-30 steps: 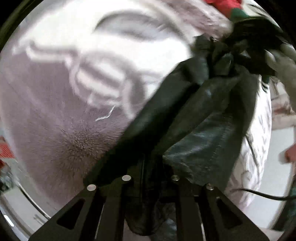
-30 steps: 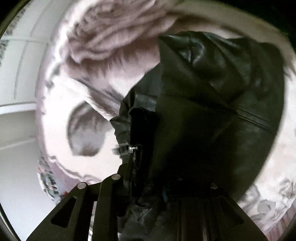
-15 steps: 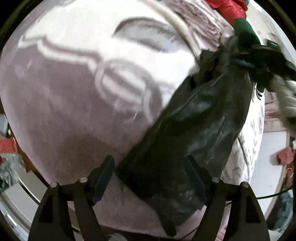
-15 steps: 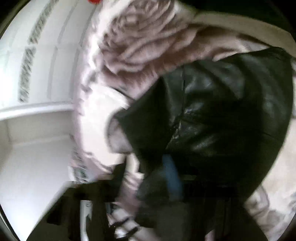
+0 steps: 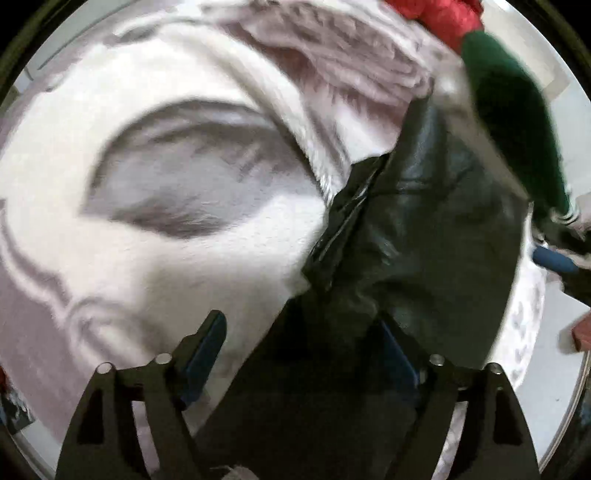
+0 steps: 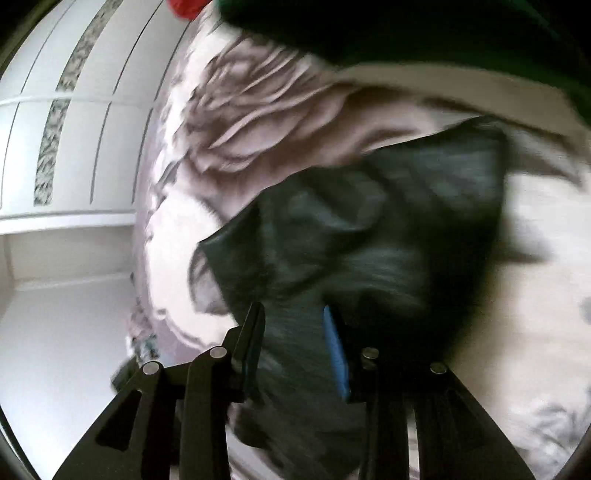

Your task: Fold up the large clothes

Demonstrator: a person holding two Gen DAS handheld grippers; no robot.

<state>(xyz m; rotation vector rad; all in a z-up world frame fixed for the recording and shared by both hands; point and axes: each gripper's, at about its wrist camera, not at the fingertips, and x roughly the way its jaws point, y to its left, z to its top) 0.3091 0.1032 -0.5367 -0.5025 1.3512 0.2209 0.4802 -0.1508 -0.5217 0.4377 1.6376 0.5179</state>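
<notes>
A black leather garment (image 5: 424, 236) lies crumpled on a plush white and grey blanket (image 5: 184, 258). My left gripper (image 5: 301, 347) points steeply down over its near end. The jaws are opening wide; cloth runs between them and hides most of the right pad, while the left pad stands clear of it. In the right wrist view the same garment (image 6: 369, 229) is blurred. My right gripper (image 6: 293, 336) hangs over its near edge, jaws opening, dark cloth loose in the gap. The right gripper's blue pad (image 5: 554, 260) shows at the left view's right edge.
A person's dark green sleeve (image 5: 517, 129) reaches in above the garment. Red cloth (image 5: 436, 14) lies at the far end of the bed. White panelled cupboard doors (image 6: 55, 147) and pale floor (image 6: 55, 350) lie left of the bed's edge.
My left gripper let go of the garment, spread wide and slid along the blanket. The garment dropped flatter. My right gripper pinched the cloth, then loosened, and moved with blur.
</notes>
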